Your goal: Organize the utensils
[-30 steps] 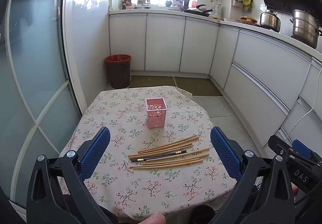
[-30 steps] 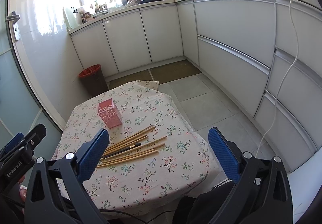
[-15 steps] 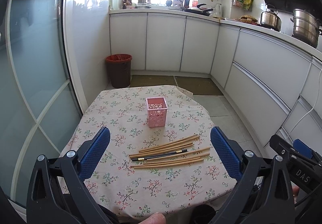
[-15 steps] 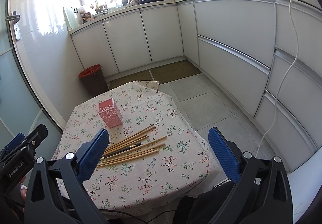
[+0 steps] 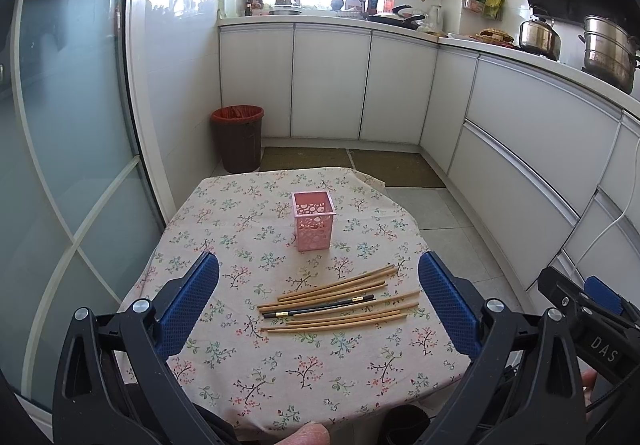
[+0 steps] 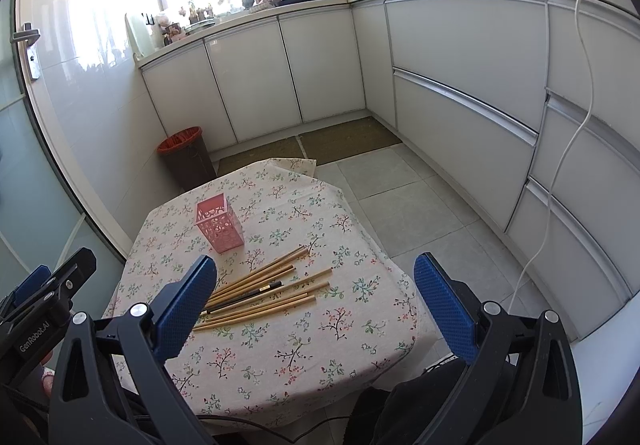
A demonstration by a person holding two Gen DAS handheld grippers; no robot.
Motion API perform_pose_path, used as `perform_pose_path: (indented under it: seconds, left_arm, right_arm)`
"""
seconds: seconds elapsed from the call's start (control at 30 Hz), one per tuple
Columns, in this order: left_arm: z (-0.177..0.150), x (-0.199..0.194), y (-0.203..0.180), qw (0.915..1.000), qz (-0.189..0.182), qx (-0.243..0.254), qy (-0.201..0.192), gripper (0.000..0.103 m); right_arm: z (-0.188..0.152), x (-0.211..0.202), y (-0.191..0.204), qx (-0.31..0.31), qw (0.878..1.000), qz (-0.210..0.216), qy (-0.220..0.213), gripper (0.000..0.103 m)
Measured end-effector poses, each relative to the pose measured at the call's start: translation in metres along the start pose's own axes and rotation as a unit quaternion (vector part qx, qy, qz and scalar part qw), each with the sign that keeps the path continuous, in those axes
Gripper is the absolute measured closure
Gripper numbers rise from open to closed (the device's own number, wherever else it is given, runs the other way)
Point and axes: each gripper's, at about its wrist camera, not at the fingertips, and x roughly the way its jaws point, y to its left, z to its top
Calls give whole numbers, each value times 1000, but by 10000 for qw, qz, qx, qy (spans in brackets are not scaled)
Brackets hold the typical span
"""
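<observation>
Several wooden chopsticks (image 5: 340, 305) and a black pair (image 5: 320, 307) lie in a loose pile on a small table with a floral cloth (image 5: 248, 365). A pink perforated square holder (image 5: 313, 221) stands upright and empty just behind them. The pile (image 6: 260, 293) and the holder (image 6: 220, 225) also show in the right wrist view. My left gripper (image 5: 318, 297) is open and empty, held above the table's near side. My right gripper (image 6: 316, 305) is open and empty, above the table's right part.
A brown bin with a red liner (image 5: 238, 139) stands on the floor behind the table. White cabinets (image 5: 332, 85) run along the back and right. A glass door (image 5: 60, 125) is at the left. A white cable (image 6: 560, 165) hangs at the right.
Both views have crept slightly; the table and chopsticks lie as before. Both grippers stay open.
</observation>
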Motion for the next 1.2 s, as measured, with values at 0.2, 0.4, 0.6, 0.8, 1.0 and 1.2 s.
perform_pose_path:
  seconds: [0.2,0.4,0.6,0.8,1.0,1.2]
  left_arm:
    - [0,0,1,10000,-1,-13,9,7]
    - [-1,1,1,10000,27,-30,43,7]
    - [0,1,-2,10000,40,-17,84,7]
    - [0,1,-2,9999,66,-20,109,7]
    - [0,5,-4,9998,91,21,200,7]
    - [-10,58,-7,9929,-97,259,1153,7]
  right_arm:
    - [0,0,0,-1,10000,0,9,7]
    - [-1,0,1,-3,10000,2,14,7]
    - [-1,0,1,5,10000,8,26,7]
    - [-1,0,0,3,10000,6,25,7]
    - [-2,4,-1,11,10000,-14,79,7]
    - [0,38,-22,386,9984,-161,384,7]
